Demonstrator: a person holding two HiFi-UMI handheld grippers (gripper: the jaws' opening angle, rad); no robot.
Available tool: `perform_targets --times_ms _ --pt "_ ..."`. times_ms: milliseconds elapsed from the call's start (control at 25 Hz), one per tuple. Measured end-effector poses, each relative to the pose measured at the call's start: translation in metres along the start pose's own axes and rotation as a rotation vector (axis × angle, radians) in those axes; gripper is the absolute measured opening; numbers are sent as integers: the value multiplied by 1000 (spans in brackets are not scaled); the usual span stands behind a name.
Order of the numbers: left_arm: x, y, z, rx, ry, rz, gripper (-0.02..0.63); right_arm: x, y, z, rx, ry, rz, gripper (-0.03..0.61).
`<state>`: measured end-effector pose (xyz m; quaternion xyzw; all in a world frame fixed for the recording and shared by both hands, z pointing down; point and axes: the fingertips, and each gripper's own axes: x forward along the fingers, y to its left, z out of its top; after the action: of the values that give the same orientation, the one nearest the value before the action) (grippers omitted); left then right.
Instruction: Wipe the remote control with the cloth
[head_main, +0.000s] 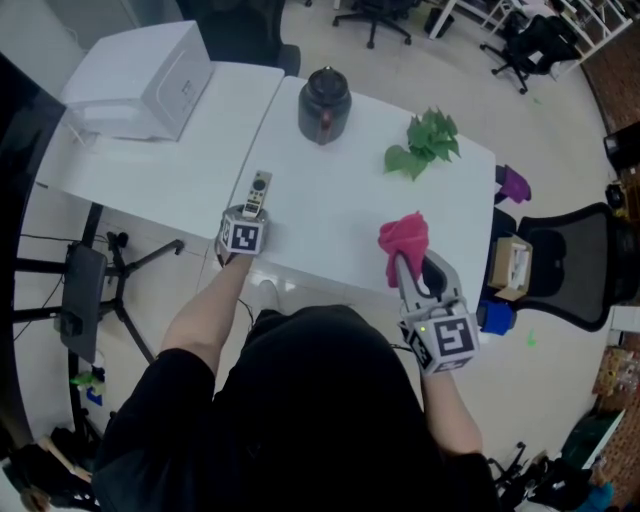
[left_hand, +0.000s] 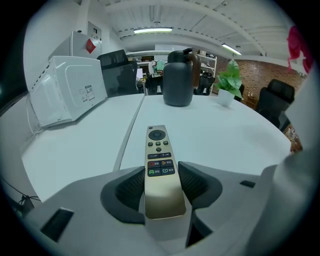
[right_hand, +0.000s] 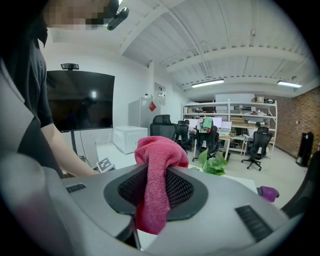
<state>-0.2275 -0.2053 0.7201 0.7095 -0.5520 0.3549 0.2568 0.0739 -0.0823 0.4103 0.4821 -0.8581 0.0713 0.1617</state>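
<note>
A slim gold remote control (head_main: 257, 194) (left_hand: 160, 165) sticks out over the white table (head_main: 330, 215), its near end clamped between the pads of my left gripper (head_main: 248, 212) (left_hand: 161, 185), buttons facing up. My right gripper (head_main: 402, 262) (right_hand: 156, 187) is raised above the table's near right side and is shut on a pink cloth (head_main: 404, 238) (right_hand: 156, 175), which bunches above the jaws and hangs down between them. The two grippers are well apart, with the cloth to the right of the remote.
On the table stand a white microwave (head_main: 145, 80) (left_hand: 65, 90) at the far left, a dark kettle (head_main: 323, 103) (left_hand: 178, 77) at the back and a green plant (head_main: 425, 143) (left_hand: 230, 82). A black office chair (head_main: 570, 265) stands to the right.
</note>
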Motion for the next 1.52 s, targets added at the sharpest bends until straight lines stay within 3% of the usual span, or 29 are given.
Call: perform_targets --times_ms 320,480,760,920,1120,1320,1520 --pt "-13 5 4 14 -24 52 268 1 -2 -6 15 25 -4 103" --pt "-43 3 28 3 -150 33 268 11 -20 -20 56 51 -36 103" --pt "-105 -28 57 -13 -299 -63 268 39 -71 -103 111 235 -147 103" --pt "-136 -55 66 5 -325 -123 268 67 -90 -156 142 345 -182 103" --pt "-156 -92 77 81 -335 -187 268 97 -98 -222 194 512 -183 103" --pt "-164 -117 79 133 -343 -232 267 105 -99 -257 206 632 -194 107" --pt "-171 -130 84 142 -357 -267 259 111 -97 -266 215 653 -204 139"
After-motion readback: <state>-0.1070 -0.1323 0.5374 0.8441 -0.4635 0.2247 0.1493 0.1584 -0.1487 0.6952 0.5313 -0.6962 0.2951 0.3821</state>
